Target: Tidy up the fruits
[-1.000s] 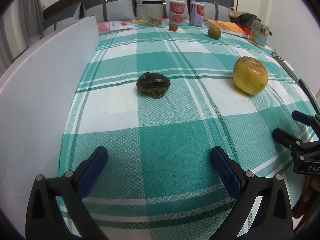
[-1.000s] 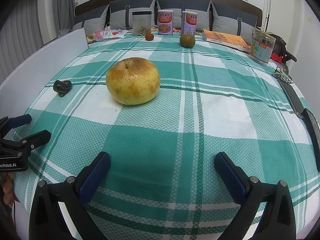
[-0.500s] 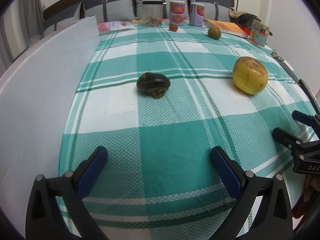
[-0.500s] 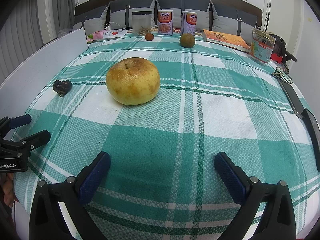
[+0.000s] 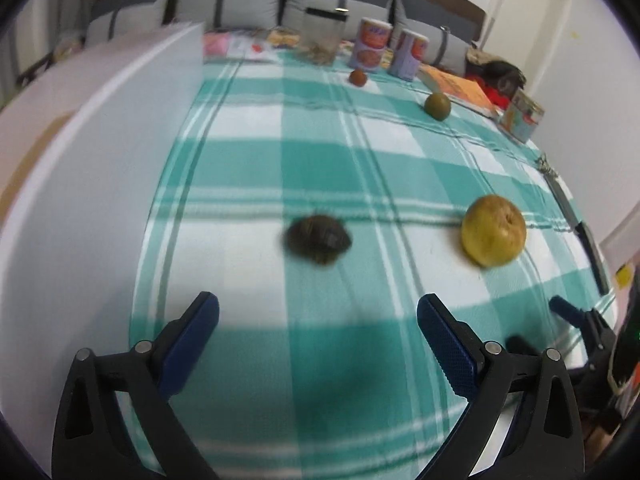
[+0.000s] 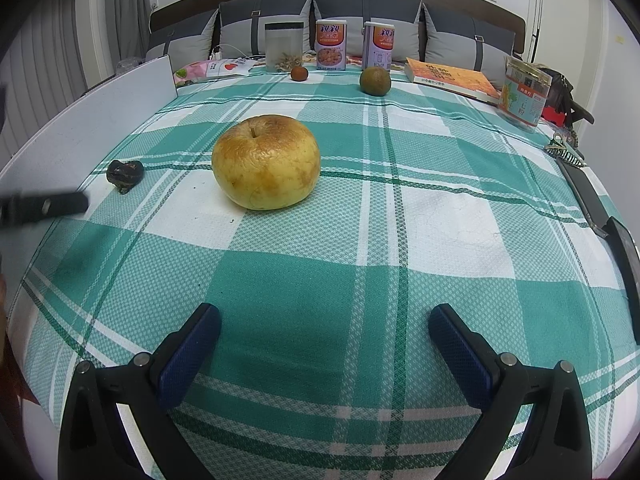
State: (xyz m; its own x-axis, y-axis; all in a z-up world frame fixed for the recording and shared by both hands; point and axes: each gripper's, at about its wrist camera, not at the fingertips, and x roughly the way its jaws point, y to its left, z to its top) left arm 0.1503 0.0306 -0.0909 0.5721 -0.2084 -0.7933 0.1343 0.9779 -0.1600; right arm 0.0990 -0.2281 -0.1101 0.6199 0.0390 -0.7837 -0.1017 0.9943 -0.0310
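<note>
We hold the left gripper and right gripper both wide and empty, nothing gathered yet: yellow apple, dark shrivelled fruit, green citrus and small brown fruit lie scattered on the checked cloth.

The large fruit is set on the bed ahead of the right gripper. A shrivelled fruit is placed to its left; two small fruits are found far behind.

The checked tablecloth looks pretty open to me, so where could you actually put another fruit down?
Most room lies on the tablecloth right of the big yellow fruit, up to the phone at the edge, and in front of the open right gripper. The back row is crowded: jar, cans, book.
</note>
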